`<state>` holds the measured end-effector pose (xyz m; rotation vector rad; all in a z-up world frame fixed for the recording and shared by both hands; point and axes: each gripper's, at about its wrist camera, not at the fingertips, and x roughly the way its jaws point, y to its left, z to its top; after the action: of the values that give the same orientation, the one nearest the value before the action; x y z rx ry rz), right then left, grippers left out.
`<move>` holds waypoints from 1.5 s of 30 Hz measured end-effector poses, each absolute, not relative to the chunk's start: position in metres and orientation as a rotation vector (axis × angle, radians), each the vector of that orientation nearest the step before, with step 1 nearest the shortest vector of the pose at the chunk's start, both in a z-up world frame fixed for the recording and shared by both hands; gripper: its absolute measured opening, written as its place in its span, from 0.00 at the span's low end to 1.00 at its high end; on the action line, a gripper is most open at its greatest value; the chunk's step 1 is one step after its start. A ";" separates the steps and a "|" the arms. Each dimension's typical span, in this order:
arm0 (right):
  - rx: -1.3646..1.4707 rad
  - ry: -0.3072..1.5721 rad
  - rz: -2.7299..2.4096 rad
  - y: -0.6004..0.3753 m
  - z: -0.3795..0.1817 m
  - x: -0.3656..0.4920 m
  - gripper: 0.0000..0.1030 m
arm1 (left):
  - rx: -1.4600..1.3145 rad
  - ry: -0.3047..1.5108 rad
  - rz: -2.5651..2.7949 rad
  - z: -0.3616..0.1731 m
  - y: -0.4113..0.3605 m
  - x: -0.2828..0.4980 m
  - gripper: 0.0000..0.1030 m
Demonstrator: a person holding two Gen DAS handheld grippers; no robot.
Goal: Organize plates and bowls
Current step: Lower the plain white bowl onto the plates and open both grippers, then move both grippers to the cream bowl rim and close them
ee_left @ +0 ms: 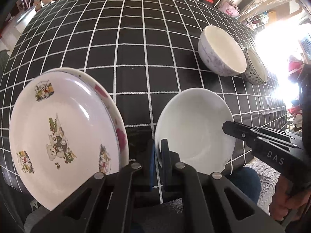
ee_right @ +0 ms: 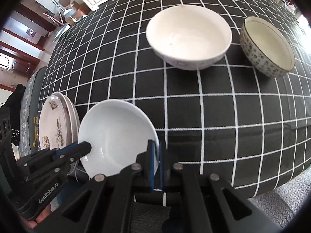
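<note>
Left wrist view, my left gripper (ee_left: 159,156) clamped on the white plate's (ee_left: 194,128) near-left rim, cartoon plate stack (ee_left: 64,136) beside, right wrist view, my right gripper (ee_right: 157,161) pinching its opposite rim, two bowls (ee_right: 188,36) farther back on the bench (ee_right: 213,116).

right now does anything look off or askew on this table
Nothing is broken or spilled. The odd one is the plain white dish: it sits tilted, not flat, pinched at opposite rims by the left gripper and right gripper. The plate stack and both bowls stand upright.
</note>
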<state>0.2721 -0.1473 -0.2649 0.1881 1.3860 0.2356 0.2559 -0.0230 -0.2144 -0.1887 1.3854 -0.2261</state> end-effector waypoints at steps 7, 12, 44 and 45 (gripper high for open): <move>0.179 1.351 0.209 -0.150 -0.256 0.270 0.07 | -0.166 1.376 -0.228 -0.212 -0.028 0.255 0.05; 0.150 1.294 0.195 -0.155 -0.238 0.269 0.07 | -0.156 1.333 -0.216 -0.199 -0.022 0.253 0.11; 0.034 1.131 0.175 -0.220 -0.147 0.320 0.77 | -0.008 1.145 -0.269 -0.092 -0.090 0.324 0.57; 0.048 1.142 0.182 -0.222 -0.150 0.326 0.77 | -0.014 1.155 -0.268 -0.097 -0.090 0.331 0.57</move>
<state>0.3260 -0.2222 -0.1497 0.0477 1.1420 0.1818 0.3310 -0.0904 -0.0971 -0.0144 1.1554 -0.2676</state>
